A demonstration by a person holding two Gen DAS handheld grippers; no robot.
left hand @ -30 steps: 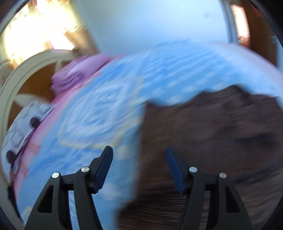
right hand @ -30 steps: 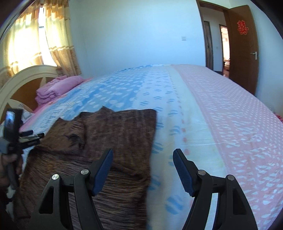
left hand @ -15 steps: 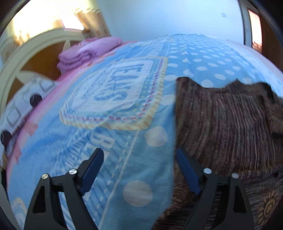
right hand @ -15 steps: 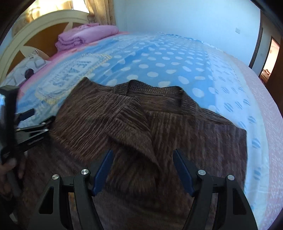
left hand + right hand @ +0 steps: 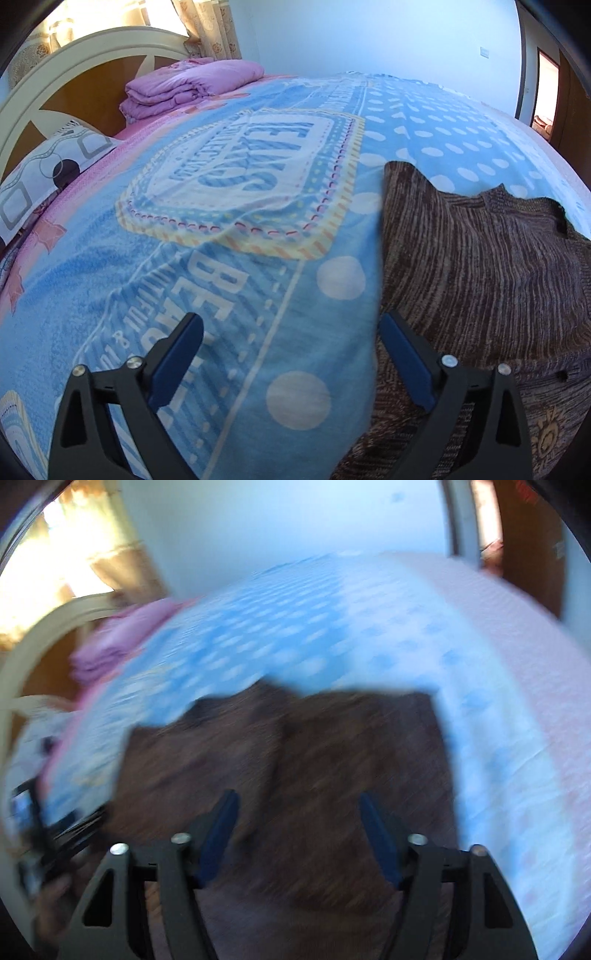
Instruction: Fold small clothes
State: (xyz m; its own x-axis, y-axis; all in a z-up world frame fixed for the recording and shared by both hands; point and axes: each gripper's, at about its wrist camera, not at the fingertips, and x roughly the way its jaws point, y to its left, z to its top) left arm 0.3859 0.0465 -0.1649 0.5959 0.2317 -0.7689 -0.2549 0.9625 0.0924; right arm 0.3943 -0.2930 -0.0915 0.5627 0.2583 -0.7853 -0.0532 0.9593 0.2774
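Note:
A brown striped knitted sweater lies spread on the blue patterned bedspread. My left gripper hovers at the sweater's left edge, its jaws opening wide, with bare bedspread between them and its right finger over the knit. In the blurred right wrist view the sweater fills the middle. My right gripper hangs above it, jaws closing, nothing pinched between them. The left gripper and the hand holding it show at that view's left edge.
A folded pink quilt and a patterned pillow lie by the cream headboard at the back left. A doorway opens at the far right. Pink bedspread runs along the right side.
My left gripper's jaws have widened and it has shifted to the sweater's left edge. My right gripper swung from the bed's right side over the sweater, and its jaws have narrowed.

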